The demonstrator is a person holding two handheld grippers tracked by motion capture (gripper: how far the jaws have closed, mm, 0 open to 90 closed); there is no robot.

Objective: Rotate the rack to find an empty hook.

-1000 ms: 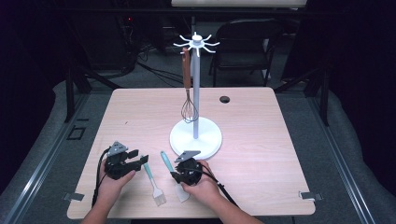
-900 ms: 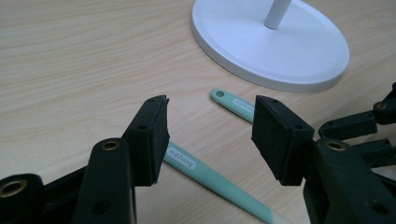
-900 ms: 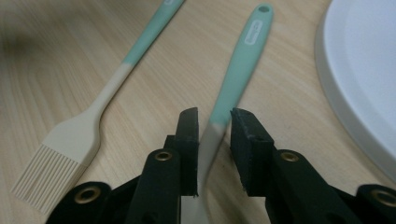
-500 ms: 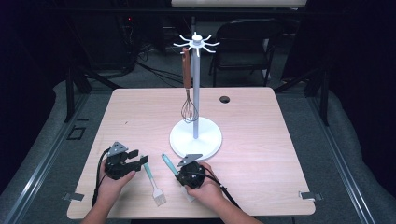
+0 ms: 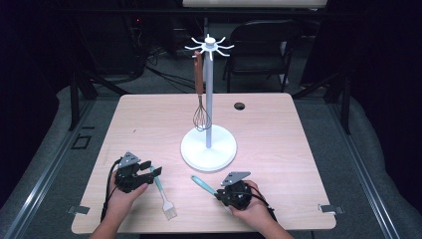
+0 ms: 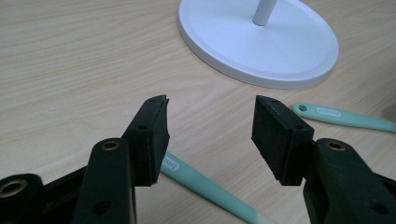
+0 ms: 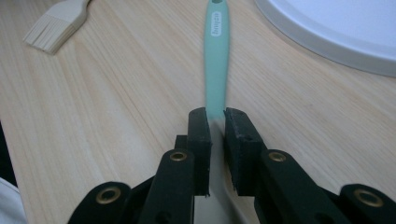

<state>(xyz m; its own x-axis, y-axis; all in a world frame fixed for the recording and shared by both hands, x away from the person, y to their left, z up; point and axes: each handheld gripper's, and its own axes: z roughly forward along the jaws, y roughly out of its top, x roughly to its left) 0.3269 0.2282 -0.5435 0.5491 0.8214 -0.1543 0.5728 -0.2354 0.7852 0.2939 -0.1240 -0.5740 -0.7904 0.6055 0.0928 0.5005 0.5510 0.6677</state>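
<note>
Pale wood table (image 5: 308, 149) is carrying a teal spatula (image 7: 216, 56), which the right gripper (image 5: 234, 191) is clamping near the front edge, its jaws having just been closing. Its own view is showing the grip. Beside it, the left gripper (image 6: 210, 135) is gaping over the brush (image 5: 164, 196); open room is lying right of the stand (image 5: 208, 149).
</note>
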